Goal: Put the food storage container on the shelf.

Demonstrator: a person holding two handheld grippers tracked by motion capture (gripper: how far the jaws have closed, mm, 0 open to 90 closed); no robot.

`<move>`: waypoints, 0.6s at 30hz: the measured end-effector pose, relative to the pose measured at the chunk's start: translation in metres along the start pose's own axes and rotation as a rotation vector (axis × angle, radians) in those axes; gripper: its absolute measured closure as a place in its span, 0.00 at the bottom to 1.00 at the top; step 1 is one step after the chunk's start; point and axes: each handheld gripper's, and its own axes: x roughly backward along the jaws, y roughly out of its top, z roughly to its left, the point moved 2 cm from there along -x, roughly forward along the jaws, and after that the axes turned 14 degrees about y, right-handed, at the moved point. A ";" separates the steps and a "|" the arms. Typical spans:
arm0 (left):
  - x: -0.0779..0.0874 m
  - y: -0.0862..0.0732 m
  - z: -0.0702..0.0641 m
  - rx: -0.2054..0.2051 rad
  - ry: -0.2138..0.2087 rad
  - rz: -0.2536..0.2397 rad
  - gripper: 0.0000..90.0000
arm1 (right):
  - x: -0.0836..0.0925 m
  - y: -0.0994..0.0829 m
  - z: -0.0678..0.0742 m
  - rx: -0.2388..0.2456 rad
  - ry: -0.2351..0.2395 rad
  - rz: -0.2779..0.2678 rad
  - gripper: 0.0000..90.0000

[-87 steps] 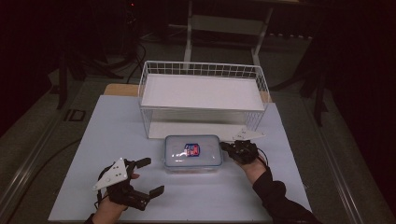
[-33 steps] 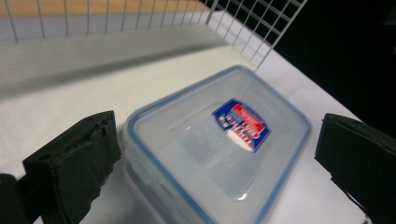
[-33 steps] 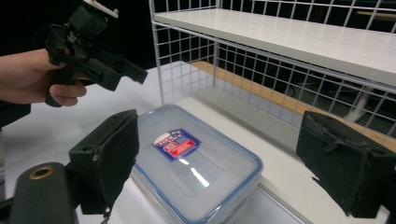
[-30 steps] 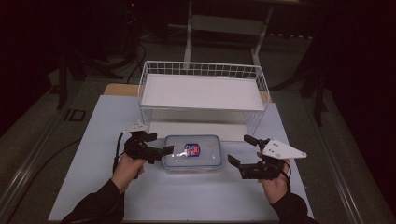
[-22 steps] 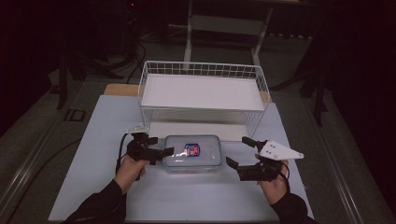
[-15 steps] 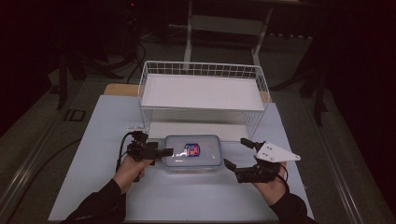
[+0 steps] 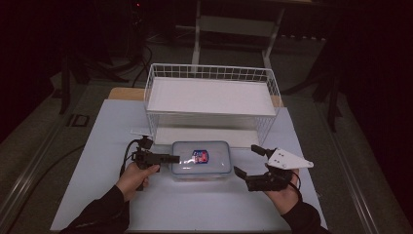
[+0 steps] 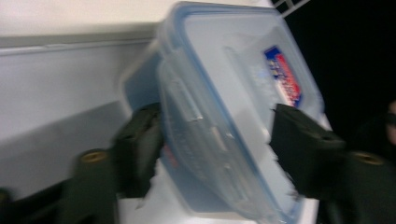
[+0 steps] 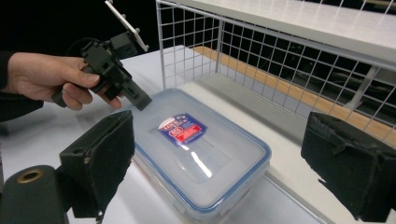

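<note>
A clear plastic container (image 7: 202, 159) with a blue-rimmed lid and a red and blue label lies flat on the white table. My left gripper (image 7: 171, 158) is turned on its side at the container's left end. In the left gripper view its jaws touch the container (image 8: 224, 93) on both sides, one low on the end wall and one on the lid, with the latch flap (image 8: 205, 135) between them. My right gripper (image 7: 245, 160) hangs open just right of the container, a small gap away. In the right gripper view the lid (image 9: 196, 140) lies between and beyond its spread jaws.
A white wire rack (image 7: 209, 95) with a flat white shelf stands right behind the container, its front mesh (image 9: 261, 60) close to the lid's far edge. The white table (image 7: 107, 131) has bare room at left and along the front. Dark floor surrounds it.
The left hand came from the table's front left up to the container's left end and eased onto it. The right gripper left the container's right end and backed off, open.
</note>
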 end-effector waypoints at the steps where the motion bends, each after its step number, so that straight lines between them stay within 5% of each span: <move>1: 0.000 0.000 0.001 0.004 -0.006 0.002 0.43 | 0.000 -0.002 -0.002 -0.016 0.000 0.003 0.11; 5: 0.004 -0.001 0.001 -0.009 -0.022 -0.006 0.49 | -0.002 -0.007 -0.005 -0.041 0.006 0.016 0.11; 18: 0.019 -0.011 -0.016 -0.147 -0.031 -0.053 0.60 | -0.034 -0.044 -0.030 -0.243 0.087 0.125 0.15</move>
